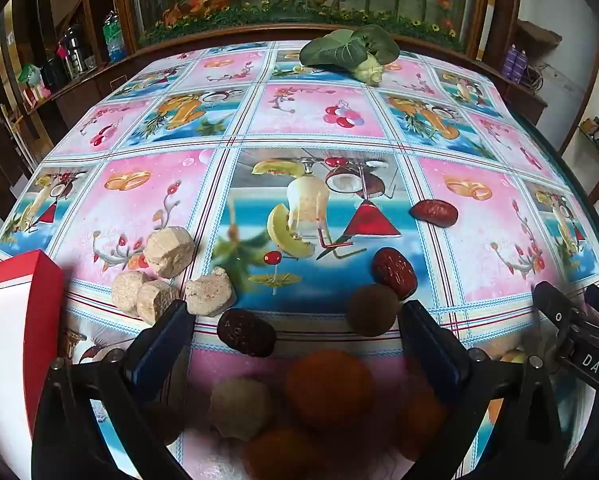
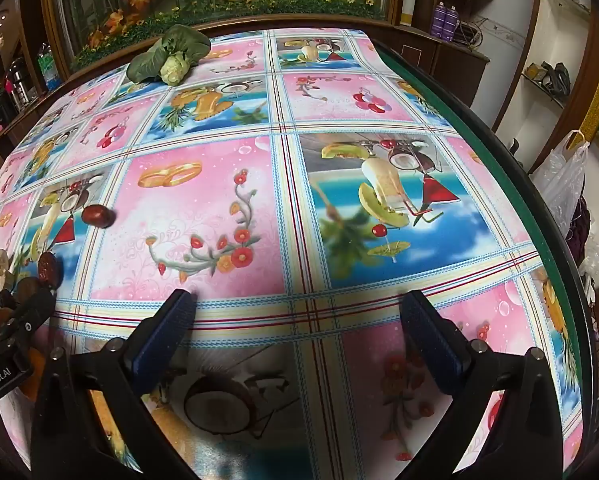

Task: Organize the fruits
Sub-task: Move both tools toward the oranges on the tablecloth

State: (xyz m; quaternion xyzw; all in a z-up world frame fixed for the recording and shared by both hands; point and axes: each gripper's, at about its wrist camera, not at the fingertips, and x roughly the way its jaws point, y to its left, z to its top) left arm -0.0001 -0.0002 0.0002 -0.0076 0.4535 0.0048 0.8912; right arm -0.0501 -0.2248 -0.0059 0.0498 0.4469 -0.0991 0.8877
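While the left gripper hung with its jaws spread wide and nothing between them, the sorting looked barely under way: fruit lay scattered and no grasp had been made. Taking the dark date between the fingers as landmark, a round brown fruit sat to its right beside the right finger, a wrinkled red date touched that fruit on its far side, and another red date lay farther beyond. Pale crumbly chunks clustered left of the landmark, near a red-and-white box. Blurred orange fruits crowded just nearer than it. I judged the next move to be a short descent and closing on the dark date without nudging the chunk beside the left finger. The right gripper, equally splayed and empty, hovered over bare tablecloth, well right of it. A leafy green lay far beyond.
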